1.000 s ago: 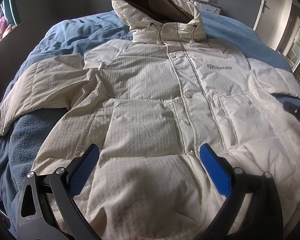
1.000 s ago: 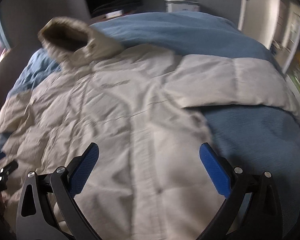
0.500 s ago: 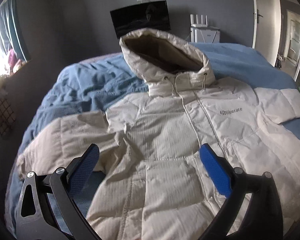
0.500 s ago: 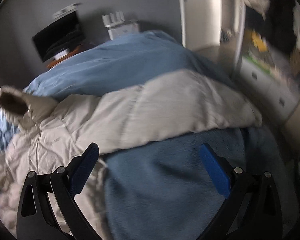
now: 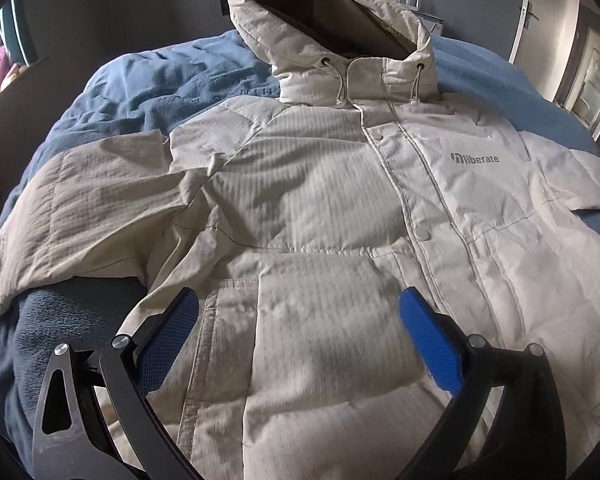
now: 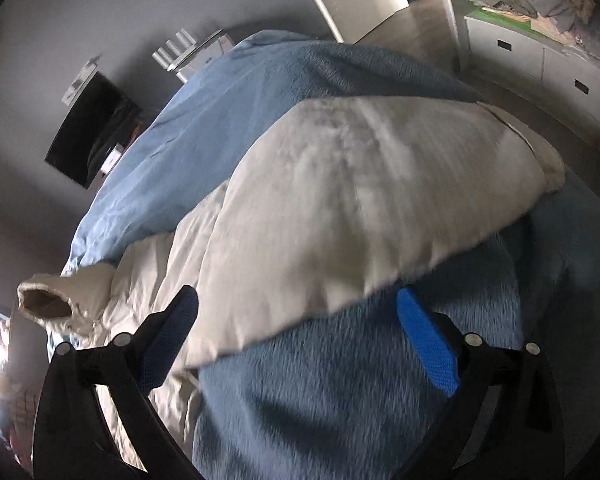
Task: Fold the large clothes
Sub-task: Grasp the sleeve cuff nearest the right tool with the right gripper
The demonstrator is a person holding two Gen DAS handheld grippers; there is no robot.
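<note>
Straight ahead in my left wrist view, a cream hooded jacket (image 5: 320, 208) lies face up and spread flat on a bed covered by a blue blanket (image 5: 148, 84). My left claw (image 5: 296, 320) hovers over its lower front, wide open and empty. From my right wrist view, one sleeve (image 6: 364, 200) stretches across the blanket (image 6: 340, 400). My right claw (image 6: 296, 316) is closing above the sleeve's edge, its blue pads (image 6: 428, 340) gripping nothing.

Blue-blanketed bed (image 5: 148, 92), cream hooded jacket (image 5: 320, 200) spread flat across it.
</note>
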